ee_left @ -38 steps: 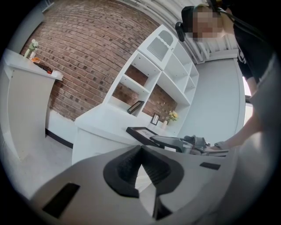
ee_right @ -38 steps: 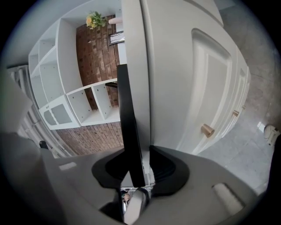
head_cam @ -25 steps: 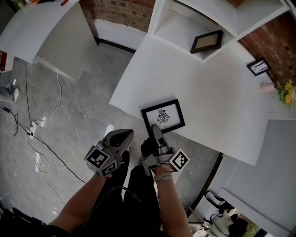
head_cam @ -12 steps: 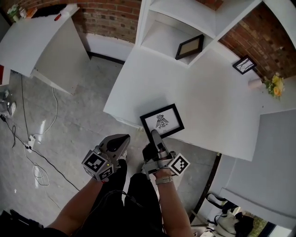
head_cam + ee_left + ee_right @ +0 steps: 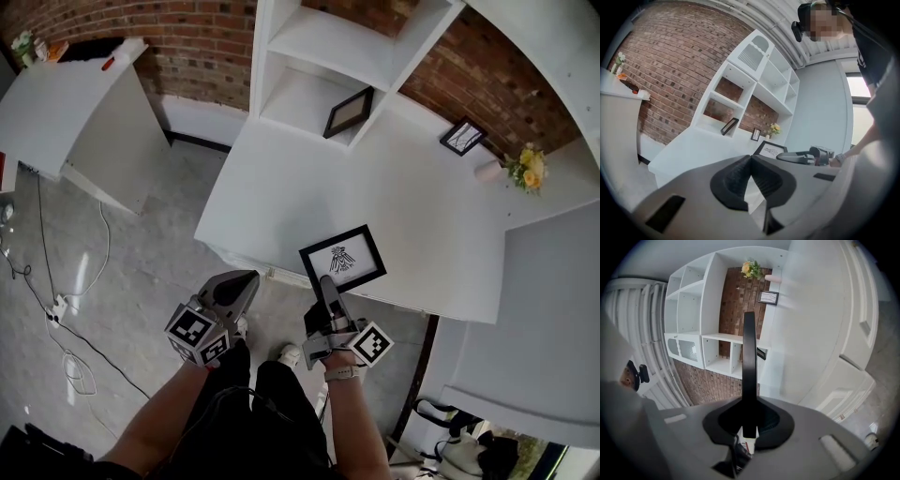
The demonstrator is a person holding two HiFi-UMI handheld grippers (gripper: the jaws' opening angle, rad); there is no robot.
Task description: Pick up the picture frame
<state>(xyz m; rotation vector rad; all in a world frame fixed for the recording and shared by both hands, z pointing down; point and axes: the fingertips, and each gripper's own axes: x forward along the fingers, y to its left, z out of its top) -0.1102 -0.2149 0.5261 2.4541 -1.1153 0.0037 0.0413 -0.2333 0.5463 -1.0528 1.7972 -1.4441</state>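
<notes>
right gripper (image 5: 327, 283) has the frame (image 5: 343, 257) by its near edge, and the right gripper view settles it: the black moulding runs edge-on straight out between the jaws, pads pressed on both faces. those jaws have just been closing, with the frame between them. a firm clamp.

the frame is over the near edge of the table (image 5: 281, 178), picture side up, a dark drawing on white inside the black border. from the left gripper view its near side looks tipped up. whether the far edge touches the table, can't tell.

left gripper (image 5: 247, 279) hangs just beside the right one, off the table's edge and above the floor (image 5: 141, 253). its jaws are clenched tip to tip with nothing between them, and it points toward the table.

further back, the shelf (image 5: 323, 56) stands on the far side of the table against the brick wall (image 5: 84, 23). a brown frame (image 5: 348, 112) leans in its lowest cubby. to the right, a small frame (image 5: 462, 137) stands near the wall with flowers (image 5: 528, 169) just beside it, both well apart from the held frame. a desk (image 5: 66, 103) sits off to the left, and cables (image 5: 70, 309) trail across the floor below it.
</notes>
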